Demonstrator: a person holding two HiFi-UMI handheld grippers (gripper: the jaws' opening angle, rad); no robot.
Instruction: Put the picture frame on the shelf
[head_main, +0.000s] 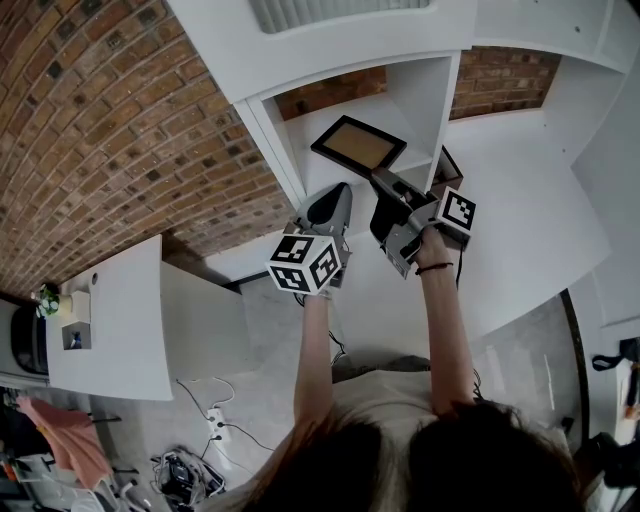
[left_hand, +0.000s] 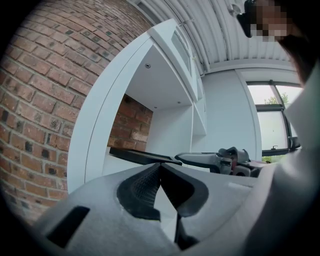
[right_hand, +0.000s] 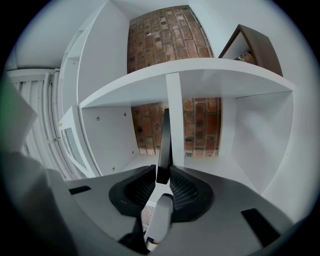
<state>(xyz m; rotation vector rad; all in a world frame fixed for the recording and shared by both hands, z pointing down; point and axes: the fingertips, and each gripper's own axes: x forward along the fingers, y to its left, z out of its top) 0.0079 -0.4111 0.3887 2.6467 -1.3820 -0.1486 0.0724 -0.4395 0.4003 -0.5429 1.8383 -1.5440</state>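
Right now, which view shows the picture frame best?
The head view: the picture frame shows its whole dark border and tan face, held by the right gripper. The right gripper view shows only its edge between the jaws; the left gripper view, a thin dark slab.

The shelf (head_main: 425, 95) is plain white. Behind its open back and to its left runs a brick wall (head_main: 110, 120), red-brown with pale mortar lines. The picture frame (head_main: 358, 144) in front of the shelf has a black border round a tan panel. My left gripper (head_main: 338, 192) and right gripper (head_main: 382, 180) are grey. Their pads (right_hand: 187, 190) are black with a fine ribbed texture, and each cube (head_main: 305, 263) is white with black square markers. A black band (head_main: 435, 268) circles my right wrist. Below and left of the shelf are a white counter (head_main: 115, 320) and a pink cloth (head_main: 62, 435). On the shelf is a dark brown thing (right_hand: 256, 46).
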